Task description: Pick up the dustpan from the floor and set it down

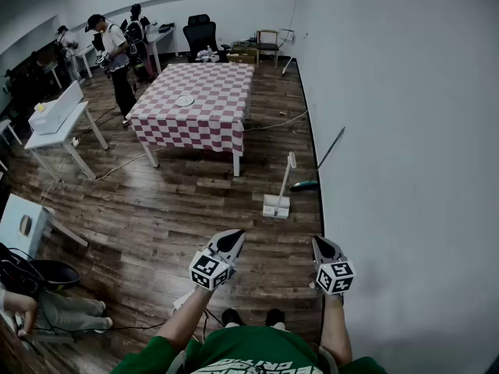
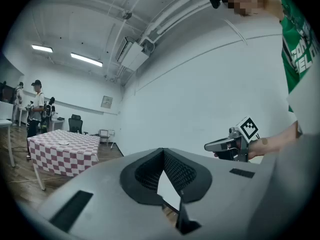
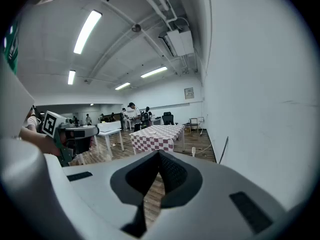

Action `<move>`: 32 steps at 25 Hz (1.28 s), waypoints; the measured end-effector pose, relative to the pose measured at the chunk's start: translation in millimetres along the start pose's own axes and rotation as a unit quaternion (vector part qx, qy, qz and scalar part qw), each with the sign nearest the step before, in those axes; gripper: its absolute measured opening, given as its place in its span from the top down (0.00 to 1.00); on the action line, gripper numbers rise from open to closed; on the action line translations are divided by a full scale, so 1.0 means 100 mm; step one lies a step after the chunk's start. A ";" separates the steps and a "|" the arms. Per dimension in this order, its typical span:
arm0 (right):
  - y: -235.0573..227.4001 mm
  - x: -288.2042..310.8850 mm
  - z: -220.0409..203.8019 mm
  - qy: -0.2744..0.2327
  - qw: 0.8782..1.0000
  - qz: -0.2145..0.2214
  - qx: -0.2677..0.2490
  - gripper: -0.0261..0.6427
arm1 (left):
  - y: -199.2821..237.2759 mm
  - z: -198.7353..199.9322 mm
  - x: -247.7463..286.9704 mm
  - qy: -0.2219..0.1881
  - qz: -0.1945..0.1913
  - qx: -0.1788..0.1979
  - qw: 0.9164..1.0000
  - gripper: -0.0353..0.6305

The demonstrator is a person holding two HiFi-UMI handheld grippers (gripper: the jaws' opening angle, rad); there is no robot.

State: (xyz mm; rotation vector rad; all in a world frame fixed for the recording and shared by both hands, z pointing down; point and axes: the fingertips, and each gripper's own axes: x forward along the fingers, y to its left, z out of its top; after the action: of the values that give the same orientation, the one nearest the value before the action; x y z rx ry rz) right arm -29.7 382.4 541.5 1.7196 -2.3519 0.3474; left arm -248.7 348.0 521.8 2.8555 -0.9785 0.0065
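Standing distant, dustpan [image 1: 276, 206] detail unclear.

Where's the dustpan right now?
In the head view, the dustpan stands on the wooden floor, right of centre. It is beside the broom leaning on the white wall, just past the checkered table.

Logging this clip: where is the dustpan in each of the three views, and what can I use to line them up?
Head view: the dustpan stands right of centre, nearer the camera than the checkered table.
Left gripper view: not in it.
Right gripper view: only its white handle shows, small, just right of centre.
Shared landmark: the checkered table, at lower left in the left gripper view and at centre in the right gripper view.
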 end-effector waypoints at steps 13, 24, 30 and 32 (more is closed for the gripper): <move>0.27 0.09 -0.11 0.003 1.000 -0.024 0.007 0.95 | 0.26 -0.09 -0.09 0.005 -0.028 0.002 1.000 0.94; -0.04 0.35 -0.13 0.007 0.999 -0.038 0.017 0.95 | 0.42 -0.22 0.34 0.020 -0.042 -0.006 0.999 0.94; -0.58 0.78 0.10 -0.003 0.999 -0.031 0.013 0.95 | 0.68 -0.17 0.90 0.036 -0.026 0.002 0.999 0.94; -0.76 0.90 0.19 -0.005 1.000 -0.028 0.010 0.95 | 0.74 -0.12 1.11 0.038 -0.021 0.005 0.999 0.94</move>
State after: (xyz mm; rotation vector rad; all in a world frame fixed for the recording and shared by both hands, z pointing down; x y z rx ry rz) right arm 15.5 272.5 555.3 1.7956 -2.3098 0.3544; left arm -206.1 224.1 547.3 2.8610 -0.9051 0.1138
